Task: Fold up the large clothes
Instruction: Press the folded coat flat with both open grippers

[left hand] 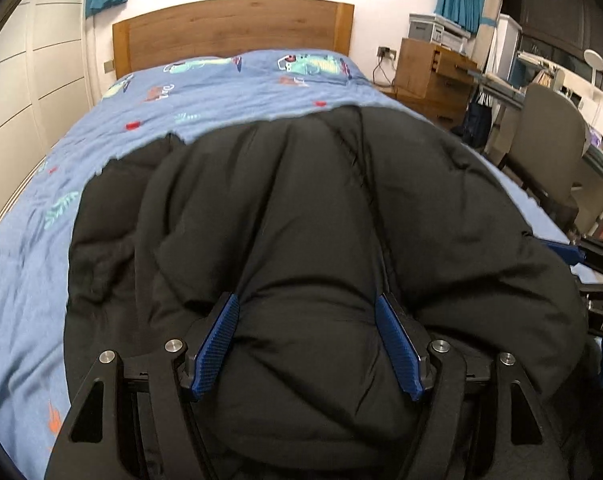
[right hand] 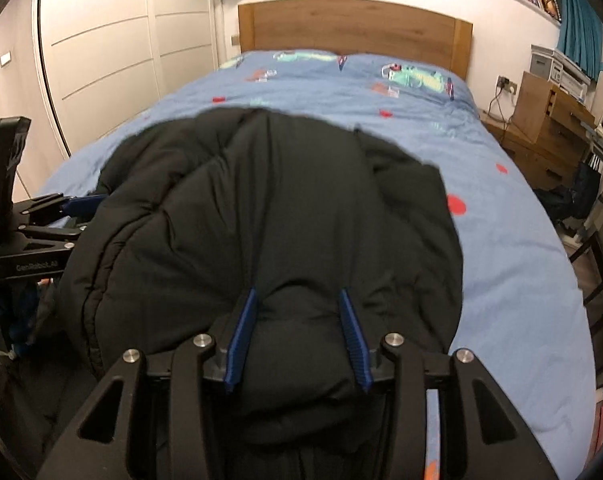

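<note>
1. Left wrist view: the left gripper (left hand: 307,312) has its jaws wide with a thick roll of the black padded jacket (left hand: 301,200) bulging between its pads (left hand: 217,350); the jacket lies on the near half of the blue bed cover (left hand: 221,92); clamp fully before carrying.
2. Right wrist view: the right gripper (right hand: 299,308), set narrower, holds a near fold; move both hands level together toward the far headboard (right hand: 353,24).

my jacket (left hand: 301,208) lies on the bed (left hand: 29,272), headboard (left hand: 233,28) behind it, desk (left hand: 433,76) and chair (left hand: 549,140) to its right
</note>
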`<state>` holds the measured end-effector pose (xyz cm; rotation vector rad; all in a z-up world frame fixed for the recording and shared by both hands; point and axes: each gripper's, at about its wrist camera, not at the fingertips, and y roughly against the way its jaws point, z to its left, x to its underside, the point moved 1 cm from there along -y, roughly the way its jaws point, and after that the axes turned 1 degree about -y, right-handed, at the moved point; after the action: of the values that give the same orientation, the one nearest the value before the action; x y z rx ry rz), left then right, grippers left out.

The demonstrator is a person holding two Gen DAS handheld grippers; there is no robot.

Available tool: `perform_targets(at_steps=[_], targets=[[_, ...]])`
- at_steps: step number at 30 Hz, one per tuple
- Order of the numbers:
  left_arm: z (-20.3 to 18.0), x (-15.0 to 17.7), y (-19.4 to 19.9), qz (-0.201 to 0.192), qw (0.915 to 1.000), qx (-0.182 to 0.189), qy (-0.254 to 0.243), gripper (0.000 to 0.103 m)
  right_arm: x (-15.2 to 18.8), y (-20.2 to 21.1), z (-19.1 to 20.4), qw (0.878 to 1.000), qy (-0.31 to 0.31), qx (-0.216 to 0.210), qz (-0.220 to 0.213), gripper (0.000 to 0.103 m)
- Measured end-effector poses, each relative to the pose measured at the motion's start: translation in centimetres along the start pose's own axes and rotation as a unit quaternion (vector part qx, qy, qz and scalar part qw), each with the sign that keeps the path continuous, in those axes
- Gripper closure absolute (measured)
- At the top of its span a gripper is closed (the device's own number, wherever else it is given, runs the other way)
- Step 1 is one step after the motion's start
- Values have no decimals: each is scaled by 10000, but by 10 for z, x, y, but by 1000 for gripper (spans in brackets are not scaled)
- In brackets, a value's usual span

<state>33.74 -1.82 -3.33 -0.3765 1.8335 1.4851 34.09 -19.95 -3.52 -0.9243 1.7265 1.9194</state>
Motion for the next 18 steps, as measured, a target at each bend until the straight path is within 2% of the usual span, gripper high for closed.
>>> perform_targets(at_steps=[6, 14, 18], targets=[[4, 25, -16, 177, 9997, 31, 166, 31, 18, -13, -2, 9999, -44, 66, 121, 60], [-1, 27, -24, 201, 9997, -41, 116, 30, 24, -29, 1, 9990, -41, 335, 288, 60], [-4, 25, -27, 168, 9998, -57, 110, 30, 24, -27, 6, 9974, 57, 498, 518, 60]])
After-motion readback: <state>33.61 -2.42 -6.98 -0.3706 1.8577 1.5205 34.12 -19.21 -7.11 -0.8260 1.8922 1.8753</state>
